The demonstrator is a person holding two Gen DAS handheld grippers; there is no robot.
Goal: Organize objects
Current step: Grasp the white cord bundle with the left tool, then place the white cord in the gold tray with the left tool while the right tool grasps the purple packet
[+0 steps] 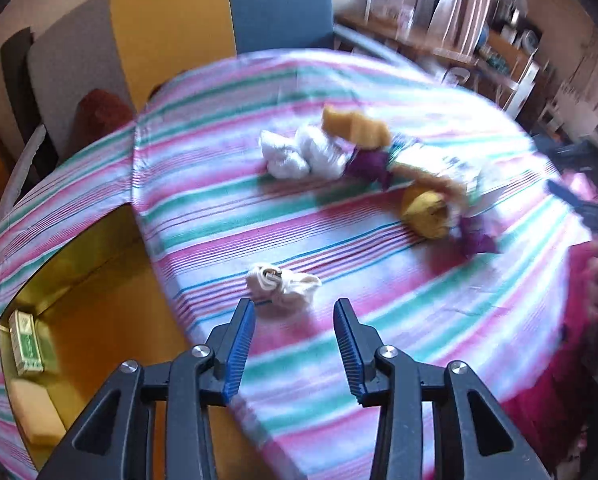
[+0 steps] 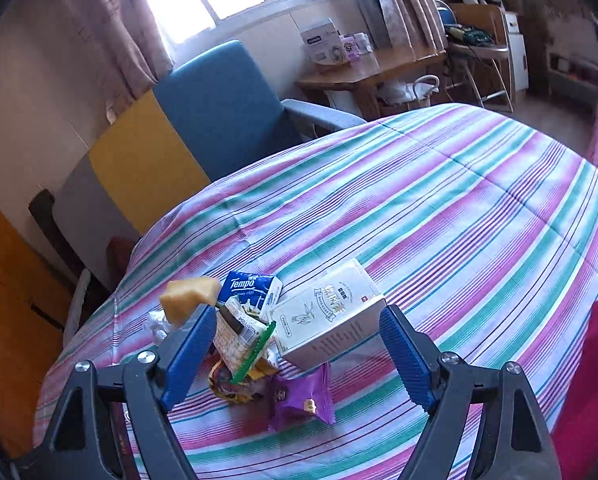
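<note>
two grippers (image 1: 295, 308) (image 2: 299, 320), jaws apart, striped cloth (image 2: 459, 208)

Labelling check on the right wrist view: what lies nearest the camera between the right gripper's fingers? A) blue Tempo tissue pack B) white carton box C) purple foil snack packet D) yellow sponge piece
C: the purple foil snack packet lies lowest in frame, in front of the white carton box.

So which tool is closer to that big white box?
Right. The right tool hangs open just in front of the white box, which sits between its fingers' line of sight; in the left tool's view that pile lies far across the cloth.
</note>
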